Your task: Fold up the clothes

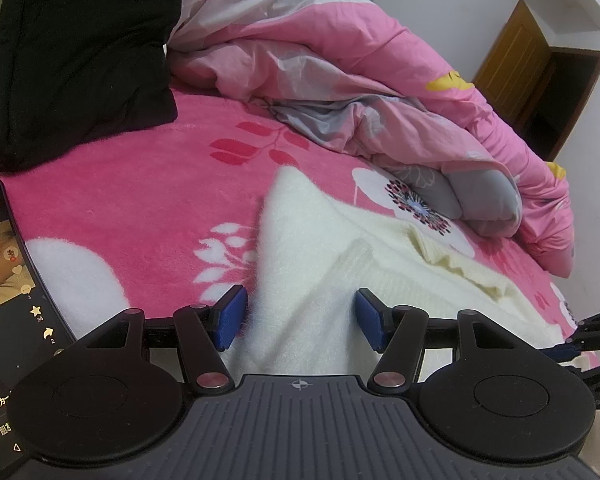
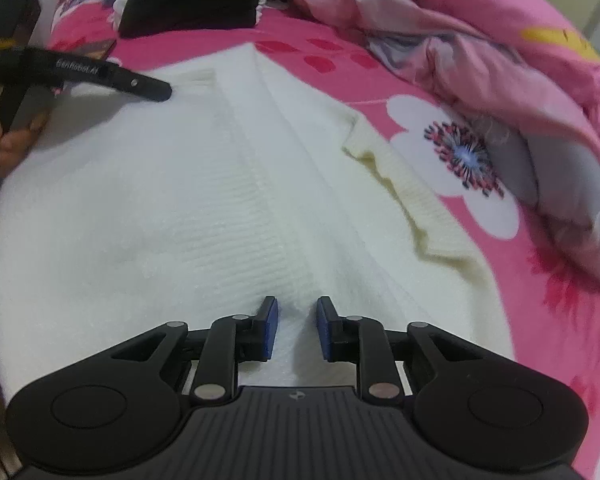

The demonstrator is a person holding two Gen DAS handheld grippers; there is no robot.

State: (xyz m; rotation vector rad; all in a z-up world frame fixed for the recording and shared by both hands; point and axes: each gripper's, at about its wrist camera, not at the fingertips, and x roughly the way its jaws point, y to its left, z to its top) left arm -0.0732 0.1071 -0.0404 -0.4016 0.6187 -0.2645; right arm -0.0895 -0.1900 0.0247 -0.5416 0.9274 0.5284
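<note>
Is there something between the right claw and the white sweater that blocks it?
Nothing visible does. The right claw hangs directly over the white sweater, its jaws a little apart and opening, with only knit fabric under them. The pink quilt lies off to the side.

What I can't make out from here

My left view cuts the phone (image 1: 8,300) at its edge; the gripper body hides the sweater's (image 2: 148,200) near hem; the quilt (image 2: 480,52) looks blurred.
</note>
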